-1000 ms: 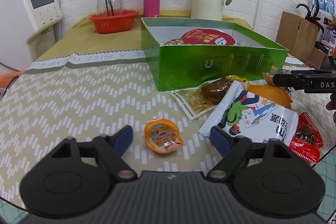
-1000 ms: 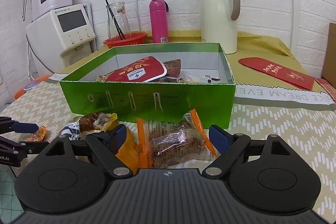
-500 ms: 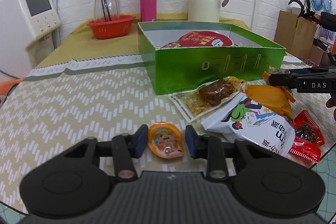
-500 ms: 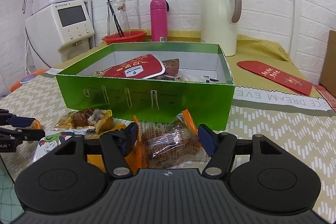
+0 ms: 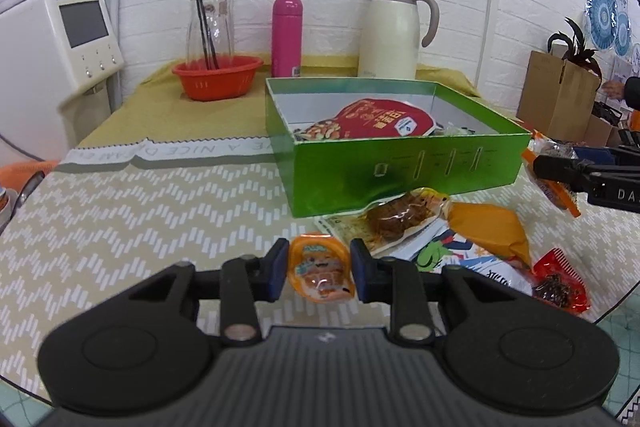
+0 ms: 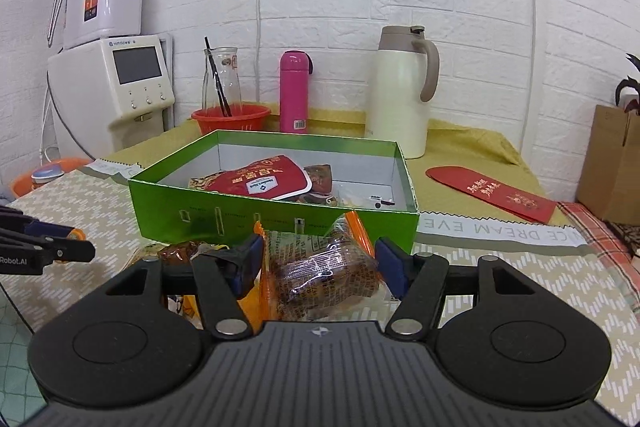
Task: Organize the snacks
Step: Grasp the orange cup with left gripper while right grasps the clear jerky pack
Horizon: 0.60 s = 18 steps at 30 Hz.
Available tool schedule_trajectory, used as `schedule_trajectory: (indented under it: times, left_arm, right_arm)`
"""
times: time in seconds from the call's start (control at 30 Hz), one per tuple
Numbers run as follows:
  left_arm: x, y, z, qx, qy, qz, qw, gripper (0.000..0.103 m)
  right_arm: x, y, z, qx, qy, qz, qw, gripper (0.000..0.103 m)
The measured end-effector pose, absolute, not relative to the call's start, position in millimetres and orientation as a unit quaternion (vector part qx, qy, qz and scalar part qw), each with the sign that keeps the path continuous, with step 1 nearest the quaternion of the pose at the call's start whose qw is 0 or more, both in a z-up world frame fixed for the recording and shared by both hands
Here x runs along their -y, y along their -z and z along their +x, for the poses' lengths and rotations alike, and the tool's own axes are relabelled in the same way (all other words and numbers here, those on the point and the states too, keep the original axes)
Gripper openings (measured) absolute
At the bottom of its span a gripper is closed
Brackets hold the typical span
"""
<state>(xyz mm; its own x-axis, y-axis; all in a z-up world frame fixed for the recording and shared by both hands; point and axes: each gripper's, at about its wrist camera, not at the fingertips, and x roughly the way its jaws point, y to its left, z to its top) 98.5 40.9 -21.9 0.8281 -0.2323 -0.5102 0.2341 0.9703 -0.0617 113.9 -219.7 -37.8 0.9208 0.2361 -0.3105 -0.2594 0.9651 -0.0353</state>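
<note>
Beige chevron-patterned cloth covers the table (image 5: 120,227), and on it stands the green box (image 5: 400,179), open-topped, with a red snack bag (image 5: 376,119) and some smaller packets lying inside. It sits in the same spot as a second ago. In front of the box lies a loose cluster of snacks: a white cartoon-printed bag (image 5: 460,255), a plain orange packet (image 5: 492,227) on top of it, a clear packet of brown food (image 5: 404,215) touching the box's front wall, and a small red packet (image 5: 560,283) at the table's edge.

The right tongs (image 6: 320,263) are clenched on a clear packet with orange edges (image 6: 324,271), both blue pads pressing its sides. A second ago the packet lay on the table between wide-spread jaws; now it is lifted clear, hanging just before the box's near wall, and the left wrist view shows it raised beside the box's right corner.

The left tongs (image 5: 320,267) have just been closing, from spread wide to tight on the small orange jelly cup (image 5: 320,271), which sits upright between the pads. It was resting on the cloth earlier and now appears raised slightly above it, well short of the box.
</note>
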Motion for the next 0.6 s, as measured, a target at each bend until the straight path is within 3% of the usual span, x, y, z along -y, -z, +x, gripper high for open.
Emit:
schedule_trajectory:
  times: [0.6]
  left_arm:
    - [5.2,-19.9,137.8,-0.198,0.119,0.016,0.973,0.027]
  right_arm:
    - [190.3,15.3,118.7,-0.115,-0.122,-0.046,0.985,0.1]
